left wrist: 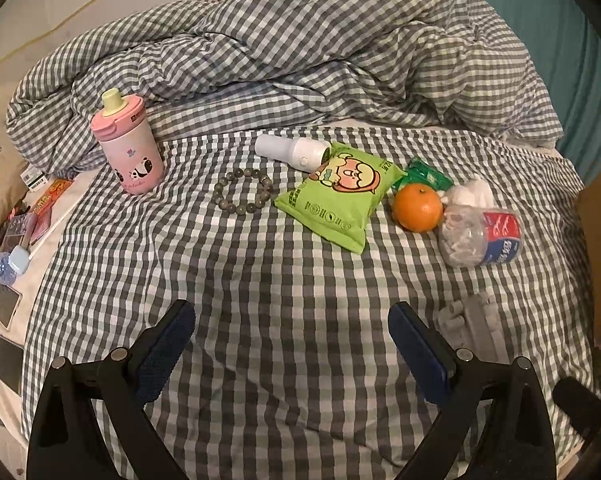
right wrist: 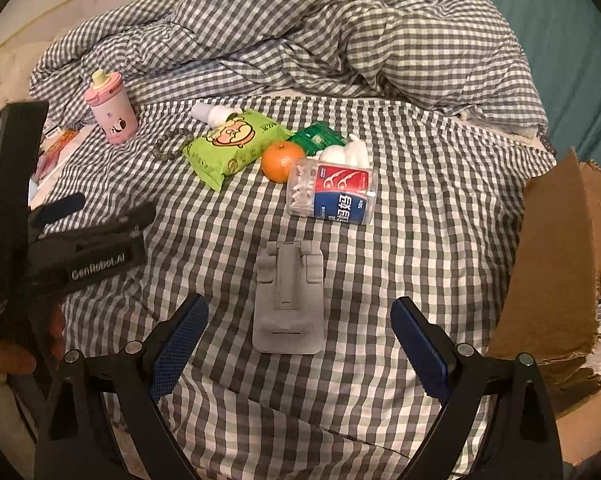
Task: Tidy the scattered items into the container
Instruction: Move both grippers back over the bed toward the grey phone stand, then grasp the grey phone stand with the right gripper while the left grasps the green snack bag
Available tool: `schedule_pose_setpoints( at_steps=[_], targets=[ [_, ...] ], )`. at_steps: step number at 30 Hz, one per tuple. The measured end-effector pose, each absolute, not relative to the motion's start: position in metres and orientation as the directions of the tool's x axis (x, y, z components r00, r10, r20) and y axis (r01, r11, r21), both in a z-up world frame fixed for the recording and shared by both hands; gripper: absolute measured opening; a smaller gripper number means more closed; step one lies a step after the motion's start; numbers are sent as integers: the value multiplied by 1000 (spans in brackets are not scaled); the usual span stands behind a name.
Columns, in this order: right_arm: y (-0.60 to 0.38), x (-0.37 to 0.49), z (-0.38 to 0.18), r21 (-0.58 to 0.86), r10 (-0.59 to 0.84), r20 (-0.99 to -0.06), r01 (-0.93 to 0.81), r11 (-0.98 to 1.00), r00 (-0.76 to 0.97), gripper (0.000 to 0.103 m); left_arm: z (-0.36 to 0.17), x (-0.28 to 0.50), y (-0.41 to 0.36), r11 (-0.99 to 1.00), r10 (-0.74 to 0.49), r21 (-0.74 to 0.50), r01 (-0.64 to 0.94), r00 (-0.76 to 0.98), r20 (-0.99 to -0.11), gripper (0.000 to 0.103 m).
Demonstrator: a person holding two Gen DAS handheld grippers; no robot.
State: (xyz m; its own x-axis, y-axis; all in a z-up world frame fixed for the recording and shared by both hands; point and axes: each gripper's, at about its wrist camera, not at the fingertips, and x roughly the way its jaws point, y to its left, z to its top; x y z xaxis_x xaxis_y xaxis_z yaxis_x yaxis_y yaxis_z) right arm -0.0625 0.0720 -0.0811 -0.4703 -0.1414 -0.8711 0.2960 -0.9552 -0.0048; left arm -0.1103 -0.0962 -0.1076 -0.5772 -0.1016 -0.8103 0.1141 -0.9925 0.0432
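Behind green pouch (right wrist: 233, 142): bottle (right wrist: 214, 113) half-hidden | box (right wrist: 556, 264) cropped | both grippers' fingers wide

Both our grippers wide open, holding nothing.
Our left gripper (left wrist: 291, 316) and right gripper (right wrist: 299, 312) fill the lower frame of their views, jaws spread; the left also shows at the right view's left edge.

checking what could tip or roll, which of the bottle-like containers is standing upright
Only the pink panda-print bottle with the pale yellow spout stands upright. The white bottle lies on its side behind the green snack packet, and the clear floss-pick jar lies on its side too.
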Motion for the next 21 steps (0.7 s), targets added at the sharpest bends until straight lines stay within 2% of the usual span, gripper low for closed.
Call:
schedule_pose_setpoints(
  at_steps=[21],
  targets=[
    [60,-101,-160,57,-158,-939,314,-948,-306,93,-150,-183,-77,-995,-103,77,68,-567,-817,100]
  ],
)
